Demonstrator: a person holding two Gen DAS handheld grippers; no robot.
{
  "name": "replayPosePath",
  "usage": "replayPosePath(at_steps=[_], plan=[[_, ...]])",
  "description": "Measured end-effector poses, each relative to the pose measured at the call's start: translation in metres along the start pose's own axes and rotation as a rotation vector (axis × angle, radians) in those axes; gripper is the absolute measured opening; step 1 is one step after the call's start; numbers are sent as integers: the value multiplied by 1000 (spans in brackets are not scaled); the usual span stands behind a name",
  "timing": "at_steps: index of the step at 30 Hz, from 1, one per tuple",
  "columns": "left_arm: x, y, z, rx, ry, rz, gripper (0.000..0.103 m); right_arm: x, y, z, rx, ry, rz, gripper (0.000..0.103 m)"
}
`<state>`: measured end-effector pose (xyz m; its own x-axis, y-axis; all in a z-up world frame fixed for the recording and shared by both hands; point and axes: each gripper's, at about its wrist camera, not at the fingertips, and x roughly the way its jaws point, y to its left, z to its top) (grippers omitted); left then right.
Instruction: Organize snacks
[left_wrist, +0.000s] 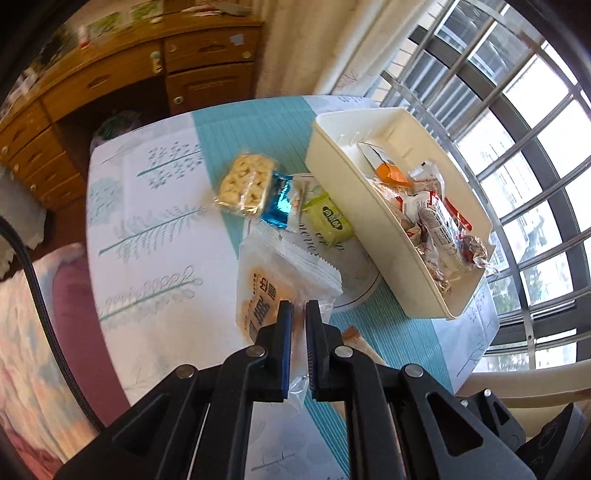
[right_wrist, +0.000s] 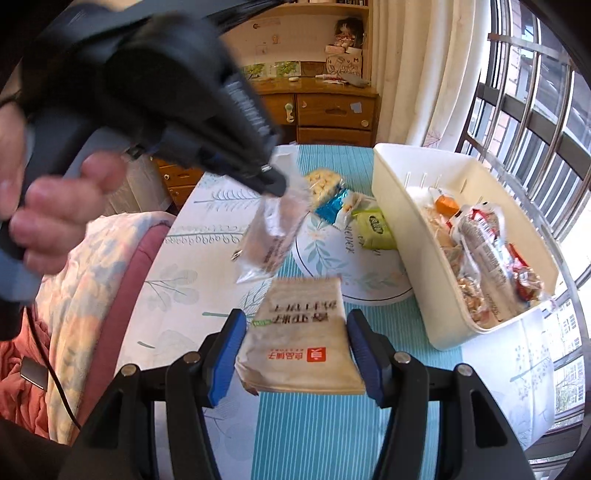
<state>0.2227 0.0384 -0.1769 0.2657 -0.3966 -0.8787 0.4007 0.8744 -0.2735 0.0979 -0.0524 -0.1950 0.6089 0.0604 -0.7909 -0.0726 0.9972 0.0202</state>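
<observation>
My left gripper (left_wrist: 299, 310) is shut on a clear snack packet (left_wrist: 280, 280) with orange print and holds it above the table. The right wrist view shows the same left gripper (right_wrist: 275, 182) with the packet (right_wrist: 273, 236) dangling from it. My right gripper (right_wrist: 295, 332) is shut on a beige snack packet (right_wrist: 301, 343), both pads against its sides. A white bin (left_wrist: 332, 177) holding several wrapped snacks (left_wrist: 436, 218) stands to the right; the same bin (right_wrist: 402, 206) appears in the right wrist view. Loose on the table lie a cracker packet (left_wrist: 245, 182), a blue packet (left_wrist: 280, 201) and a green packet (left_wrist: 330, 221).
A round patterned mat (right_wrist: 332, 258) lies under the loose snacks beside the bin. A person's hand (right_wrist: 55, 206) grips the left tool. A quilt-covered seat (right_wrist: 92, 266) sits left of the table, a wooden dresser (right_wrist: 332, 110) behind it, and a barred window (right_wrist: 535, 110) to the right.
</observation>
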Motion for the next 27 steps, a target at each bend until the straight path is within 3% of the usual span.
replayPosePath(at_steps=[7,16,27], plan=[[-36,19,-15,-115,-23,-18,4,-30,-9,14,23,-39,16,55],[-82,3,-14,-115,-113,-14,2,-53,-24,33,2,-116,33,53],[-79,-19,-36,-246,-129,16,4,-57,-89,61,-17,-111,82,53]])
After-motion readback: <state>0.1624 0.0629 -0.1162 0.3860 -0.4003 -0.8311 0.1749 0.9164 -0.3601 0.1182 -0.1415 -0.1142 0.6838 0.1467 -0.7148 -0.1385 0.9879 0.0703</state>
